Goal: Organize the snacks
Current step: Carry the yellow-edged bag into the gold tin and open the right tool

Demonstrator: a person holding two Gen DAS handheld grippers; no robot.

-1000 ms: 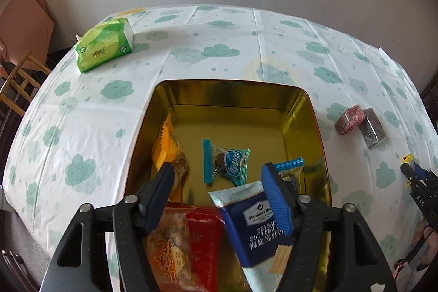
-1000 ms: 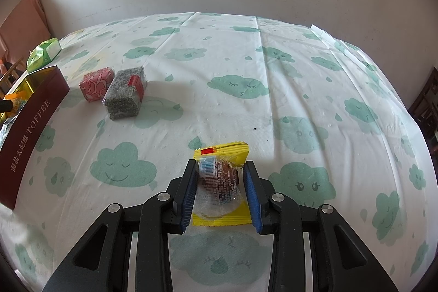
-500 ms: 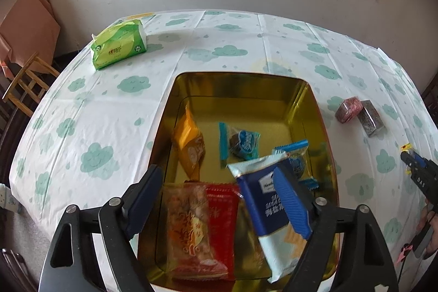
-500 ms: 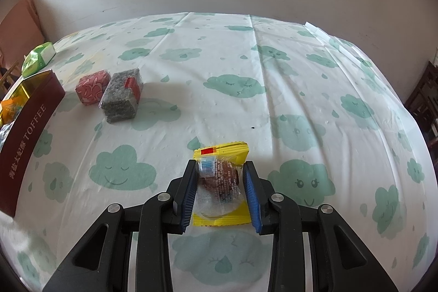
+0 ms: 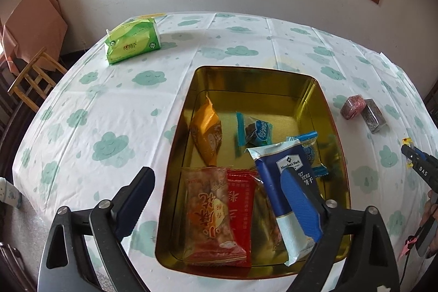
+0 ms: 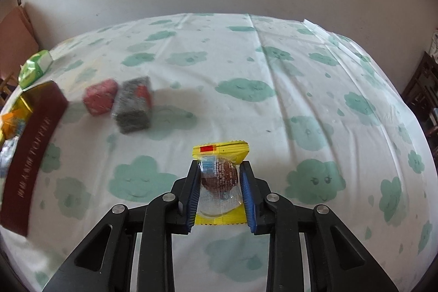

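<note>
Snack sorting well under way: tin part-filled, one packet in hand, two left on the cloth.

The gold tin (image 5: pixel 254 78) near the table's left edge holds an orange packet (image 5: pixel 206 136), two blue-wrapped sweets, a red packet (image 5: pixel 239 212), a clear rice-cracker packet (image 5: pixel 209 212) and a blue cracker pack (image 5: pixel 287 182) leaning at its right wall. The left gripper (image 5: pixel 216 199) hangs over the tin's near end with its jaws spread wide and nothing between them. The right gripper (image 6: pixel 220 192) is clenched on a yellow-edged chocolate snack (image 6: pixel 219 175), held above the tablecloth (image 6: pixel 273 67) toward the near edge, well apart from the tin. A pink block (image 6: pixel 100 97) and a grey block (image 6: pixel 134 107), touching, lie just beside the tin's right wall. I judge these three are what remains. A green tissue pack (image 5: pixel 132 44) sits at the far left corner.
</note>
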